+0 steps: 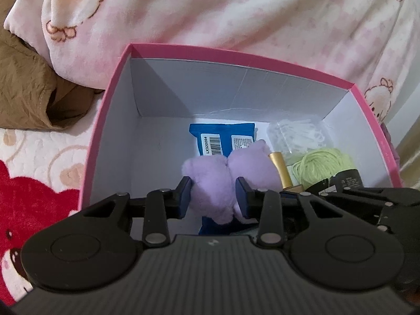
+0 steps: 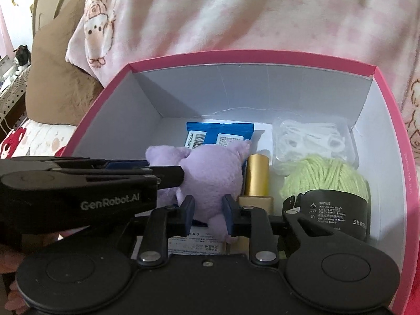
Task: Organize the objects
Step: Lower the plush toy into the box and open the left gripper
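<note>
Here both grippers sit inside the pink box (image 2: 391, 120), each clenched on the same purple plush toy (image 2: 210, 168). Right gripper (image 2: 208, 216): its blue pads pinch the toy's lower, narrower part, directly ahead of the camera. Left gripper (image 1: 213, 200): pads squeeze the plush hard enough to crease it into two lobes; in the right wrist view this gripper enters from the left and meets the toy's side. The toy's long axis appears to run roughly away from the right gripper toward the far wall, head end resting over the blue packet (image 2: 219, 136) with the barcode label. Just right of the toy stands a gold tube (image 2: 257, 174), close or touching, cannot tell which. Further right, a pale green yarn ball (image 2: 325, 178) with a black band, and behind it a clear bag of white cord (image 2: 312, 141). Judgement: the toy is at or near its resting spot, so letting go looks like the next step. Open floor lies left of the toy; the right side is crowded, and upward is clear for withdrawal.
</note>
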Demonstrator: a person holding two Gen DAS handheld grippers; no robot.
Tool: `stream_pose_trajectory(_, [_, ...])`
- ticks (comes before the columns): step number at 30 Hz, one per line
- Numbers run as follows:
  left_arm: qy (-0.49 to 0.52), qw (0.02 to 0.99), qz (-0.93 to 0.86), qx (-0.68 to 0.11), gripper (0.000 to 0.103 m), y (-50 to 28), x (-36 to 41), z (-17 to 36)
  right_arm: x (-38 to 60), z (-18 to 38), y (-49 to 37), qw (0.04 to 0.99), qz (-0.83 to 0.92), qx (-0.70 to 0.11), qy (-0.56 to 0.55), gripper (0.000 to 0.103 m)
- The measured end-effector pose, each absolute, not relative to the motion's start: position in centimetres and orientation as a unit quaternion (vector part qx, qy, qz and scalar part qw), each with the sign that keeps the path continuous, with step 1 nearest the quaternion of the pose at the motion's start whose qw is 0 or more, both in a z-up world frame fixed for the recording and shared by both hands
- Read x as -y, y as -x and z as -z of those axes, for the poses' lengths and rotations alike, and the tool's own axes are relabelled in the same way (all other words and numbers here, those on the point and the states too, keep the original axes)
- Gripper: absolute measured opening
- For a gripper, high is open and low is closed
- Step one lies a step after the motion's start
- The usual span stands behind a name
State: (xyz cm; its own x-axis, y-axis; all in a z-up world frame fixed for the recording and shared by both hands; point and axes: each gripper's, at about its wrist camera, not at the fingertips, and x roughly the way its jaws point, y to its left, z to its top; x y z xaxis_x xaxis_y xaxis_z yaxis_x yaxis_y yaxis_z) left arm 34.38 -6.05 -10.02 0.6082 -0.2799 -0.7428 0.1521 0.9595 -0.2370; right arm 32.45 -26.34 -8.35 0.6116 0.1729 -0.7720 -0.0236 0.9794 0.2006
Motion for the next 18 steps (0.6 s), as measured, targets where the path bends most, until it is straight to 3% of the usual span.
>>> stream_pose_trajectory(7, [0.062, 0.894, 0.114, -0.429, 0.042, -34.0, 6.2, 8.9, 26.4, 7.4, -31.8, 0.889, -0.057, -0.446, -0.087, 0.031])
stream_pose_trajectory(18, [0.038, 0.89, 0.137, -0.433, 0.081, -28.5, 5.2, 1.1, 28.0, -0.9, -22.7, 0.91, -0.064, -0.397, -0.099, 0.05])
